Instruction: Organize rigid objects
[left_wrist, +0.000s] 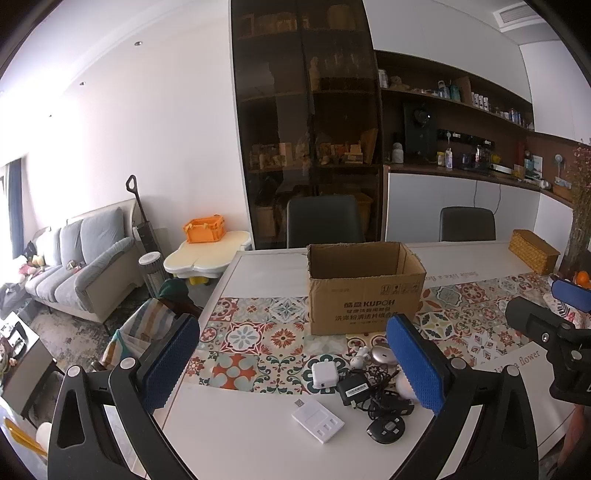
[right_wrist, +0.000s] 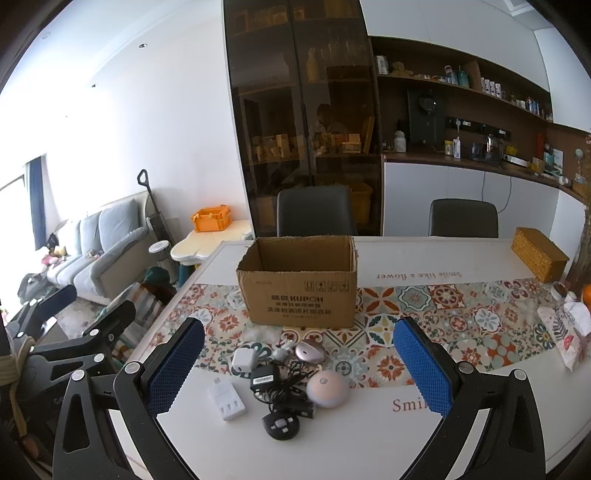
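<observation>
Both tongs (left_wrist: 291, 363) (right_wrist: 299, 363) hang open above small gadgets (right_wrist: 284, 384), seemingly empty.

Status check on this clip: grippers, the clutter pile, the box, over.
Left gripper open, empty. Right gripper open, empty. Small items lie loose on the table, none boxed that shows. Cardboard box open-topped behind them, path clear.

Cardboard box (right_wrist: 301, 282) stands open-topped on the table (right_wrist: 369, 443), nothing above its mouth. Between the box and the near edge a small pile (right_wrist: 284, 384) of chargers, cables and round devices lies touching. White tabletop to its right is bare. Wicker box (right_wrist: 541, 254) sits well apart at far right
</observation>
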